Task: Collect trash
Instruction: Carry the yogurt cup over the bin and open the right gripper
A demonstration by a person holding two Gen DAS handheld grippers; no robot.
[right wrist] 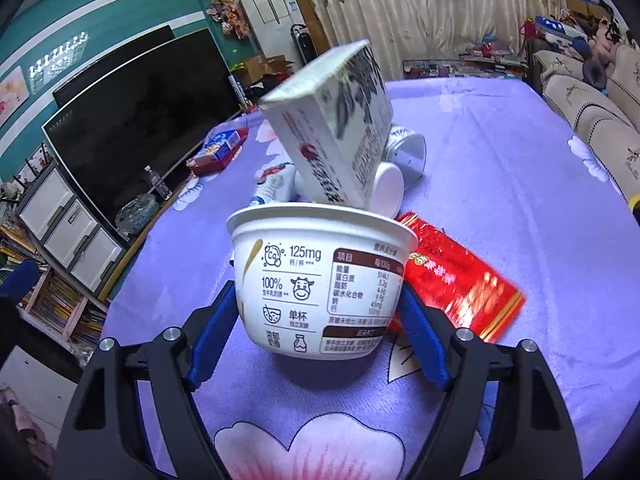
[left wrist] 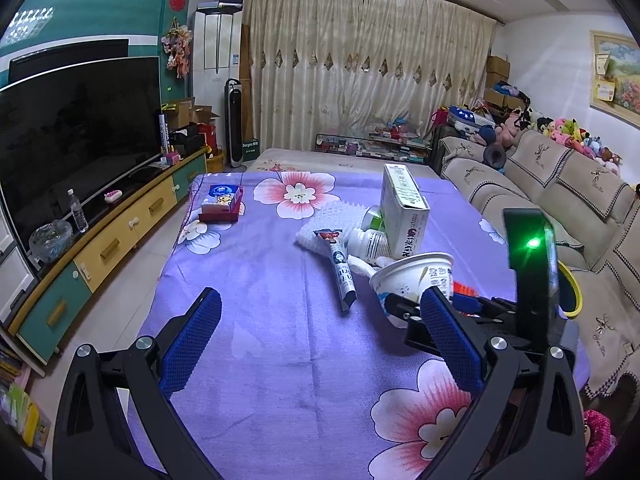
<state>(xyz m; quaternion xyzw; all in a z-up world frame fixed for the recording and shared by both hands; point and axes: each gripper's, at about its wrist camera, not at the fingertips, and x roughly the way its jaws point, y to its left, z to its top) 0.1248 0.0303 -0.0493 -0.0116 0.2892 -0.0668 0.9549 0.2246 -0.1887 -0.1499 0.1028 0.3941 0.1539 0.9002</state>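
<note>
White paper, a yogurt cup was seen at the centre of the right wrist view, clamped upright between the blue pads of the right claw on the purple-clothed desk. A carton was tilted just behind it, and a red packet lay beside it at right. In the left wrist view the left claw was spread wide, holding nothing, at the lower frame, with a tube seen lying near centre.

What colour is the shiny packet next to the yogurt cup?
Red with gold trim: the packet, clearest in the right wrist view.
</note>
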